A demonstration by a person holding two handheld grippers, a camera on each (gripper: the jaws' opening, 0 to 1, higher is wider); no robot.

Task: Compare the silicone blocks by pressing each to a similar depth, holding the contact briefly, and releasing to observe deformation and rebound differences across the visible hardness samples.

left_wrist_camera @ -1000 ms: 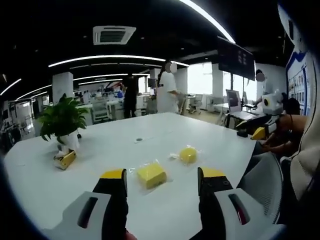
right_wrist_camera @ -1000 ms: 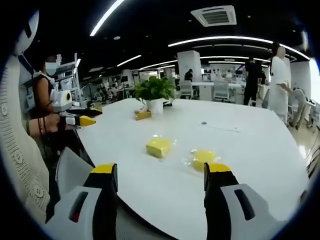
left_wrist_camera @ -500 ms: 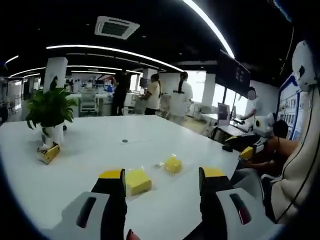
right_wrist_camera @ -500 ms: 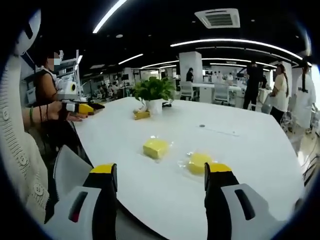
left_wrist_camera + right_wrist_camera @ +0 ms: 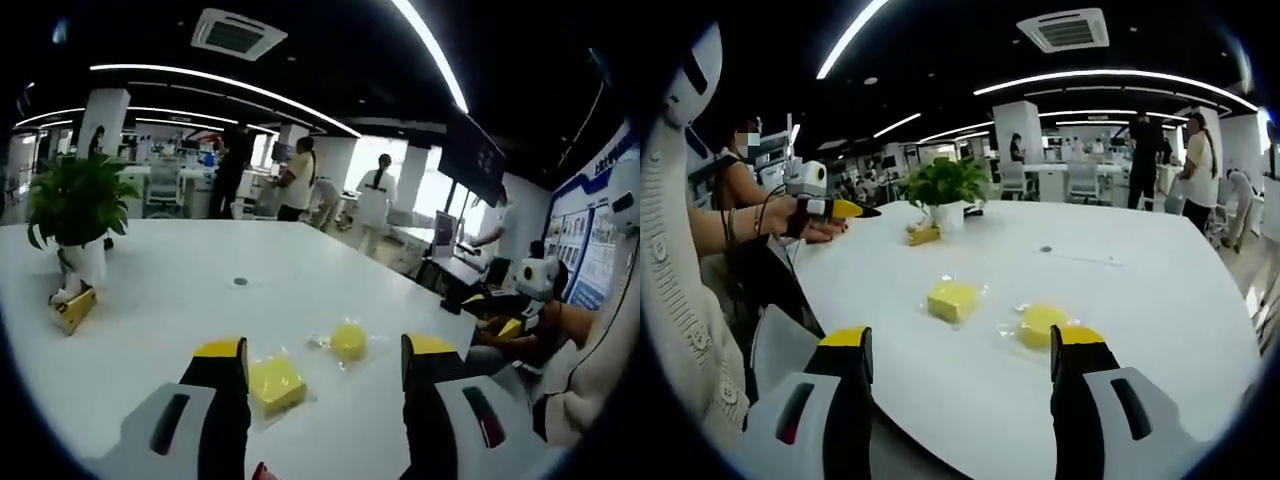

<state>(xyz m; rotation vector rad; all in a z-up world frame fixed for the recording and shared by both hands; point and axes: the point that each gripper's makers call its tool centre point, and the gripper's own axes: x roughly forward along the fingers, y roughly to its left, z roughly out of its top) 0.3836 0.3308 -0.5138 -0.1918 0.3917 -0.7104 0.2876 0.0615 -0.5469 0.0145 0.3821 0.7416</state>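
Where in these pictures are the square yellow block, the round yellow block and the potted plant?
Square yellow block [image 5: 953, 299], right gripper view, top face.
Round yellow block [image 5: 348, 341], left gripper view, middle.
Potted plant [image 5: 945, 181], right gripper view, leaves.

- The white table [image 5: 1140, 290] lies bare around the square yellow block [image 5: 953, 300] and the rounder yellow block [image 5: 1040, 323], which sit near each other with a gap between.
- The potted plant [image 5: 945, 190] and a small yellow object [image 5: 924, 233] stand well beyond, at 12 o'clock in the right gripper view.
- At 10 o'clock another person's hand [image 5: 820, 225] rests near the table edge, seemingly holding a device.
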